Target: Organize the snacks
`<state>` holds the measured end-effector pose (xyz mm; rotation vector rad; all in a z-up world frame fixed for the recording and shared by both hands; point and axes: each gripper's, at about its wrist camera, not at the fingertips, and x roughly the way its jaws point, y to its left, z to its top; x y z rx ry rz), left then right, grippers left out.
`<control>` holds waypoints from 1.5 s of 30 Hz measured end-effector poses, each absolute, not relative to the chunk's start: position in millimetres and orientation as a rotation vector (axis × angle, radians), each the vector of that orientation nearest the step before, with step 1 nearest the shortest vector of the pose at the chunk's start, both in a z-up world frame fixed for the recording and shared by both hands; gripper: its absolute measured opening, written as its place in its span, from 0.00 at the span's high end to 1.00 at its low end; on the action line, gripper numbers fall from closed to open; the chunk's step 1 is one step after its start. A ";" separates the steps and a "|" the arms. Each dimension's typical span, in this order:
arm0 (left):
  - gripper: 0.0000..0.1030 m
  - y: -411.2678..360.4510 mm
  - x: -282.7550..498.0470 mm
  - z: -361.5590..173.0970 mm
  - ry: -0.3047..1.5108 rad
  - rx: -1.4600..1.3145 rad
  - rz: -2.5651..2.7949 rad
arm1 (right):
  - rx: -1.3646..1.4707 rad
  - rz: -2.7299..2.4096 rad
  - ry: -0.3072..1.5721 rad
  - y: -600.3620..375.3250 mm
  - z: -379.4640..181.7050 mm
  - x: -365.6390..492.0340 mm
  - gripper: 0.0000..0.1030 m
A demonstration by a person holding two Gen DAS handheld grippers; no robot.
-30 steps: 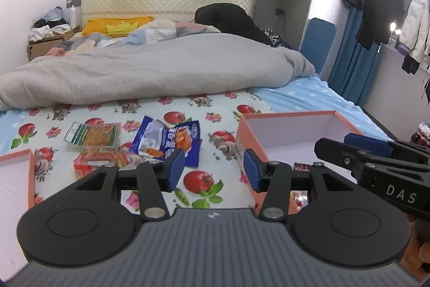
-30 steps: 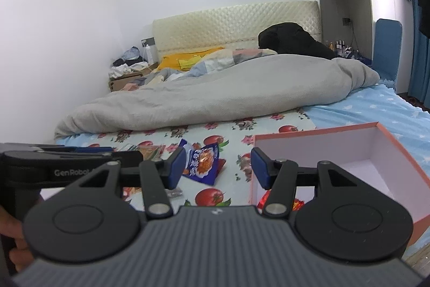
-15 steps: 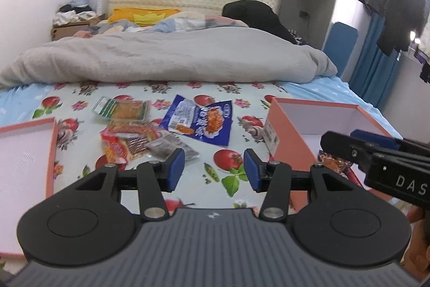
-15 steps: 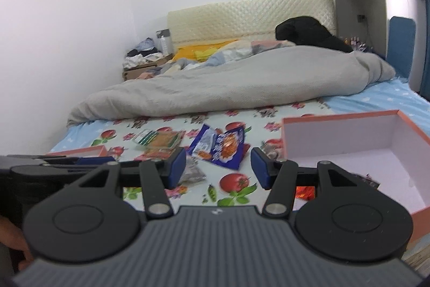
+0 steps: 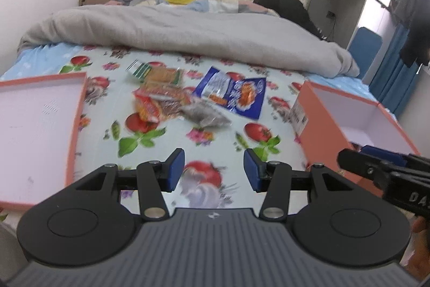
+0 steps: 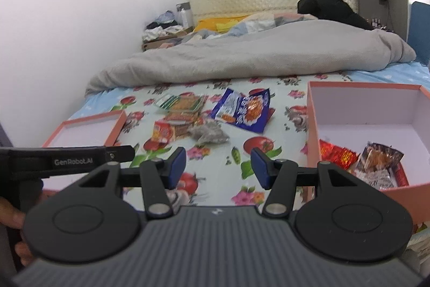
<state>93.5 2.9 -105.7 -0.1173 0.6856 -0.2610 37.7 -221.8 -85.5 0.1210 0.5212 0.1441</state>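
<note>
Several snack packets lie on the flowered sheet: a blue packet (image 5: 233, 94) (image 6: 243, 109), a red-orange packet (image 5: 158, 104) (image 6: 172, 129), a grey packet (image 5: 204, 116) (image 6: 209, 135) and a green-orange packet (image 5: 156, 73) (image 6: 181, 102). An orange box (image 5: 346, 125) (image 6: 311, 109) stands to the right, holding a red packet (image 6: 337, 153) and a brown one (image 6: 379, 159). My left gripper (image 5: 214, 170) is open and empty, above the sheet before the packets. My right gripper (image 6: 218, 167) is open and empty, left of the box.
The box lid (image 5: 35, 125) (image 6: 86, 129) lies open side up at the left. A grey duvet (image 5: 188, 34) (image 6: 255, 55) covers the far half of the bed. A wardrobe and hanging clothes (image 5: 414, 18) stand at the right.
Both grippers have risen and tilted down, so the packets, lid and box interior show more fully. Both stay open and empty.
</note>
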 end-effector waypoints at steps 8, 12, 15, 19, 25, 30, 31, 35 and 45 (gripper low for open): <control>0.47 13.1 88.8 -128.9 0.752 -0.138 -0.246 | 0.103 0.175 0.573 -208.9 -100.5 33.5 0.46; 0.46 14.4 100.5 -138.2 0.775 -0.143 -0.238 | 0.109 0.184 0.609 -207.9 -108.8 44.6 0.46; 0.45 17.8 114.5 -146.3 0.786 -0.153 -0.219 | 0.099 0.182 0.620 -208.7 -112.4 55.7 0.46; 0.45 22.8 134.5 -155.0 0.797 -0.169 -0.200 | 0.092 0.185 0.636 -210.0 -115.2 73.9 0.46; 0.45 29.5 162.5 -165.6 0.813 -0.202 -0.180 | 0.071 0.200 0.662 -206.9 -120.9 96.8 0.46; 0.45 33.1 184.5 -175.1 0.828 -0.219 -0.171 | 0.062 0.210 0.691 -203.2 -126.9 117.4 0.46; 0.45 33.7 189.7 -176.5 0.831 -0.222 -0.169 | 0.057 0.208 0.699 -201.9 -127.9 122.2 0.46; 0.45 37.6 209.3 -182.8 0.842 -0.236 -0.155 | 0.046 0.214 0.728 -198.9 -130.5 140.2 0.46; 0.45 49.1 267.1 -204.9 0.871 -0.275 -0.114 | 0.004 0.238 0.794 -184.4 -144.2 201.6 0.43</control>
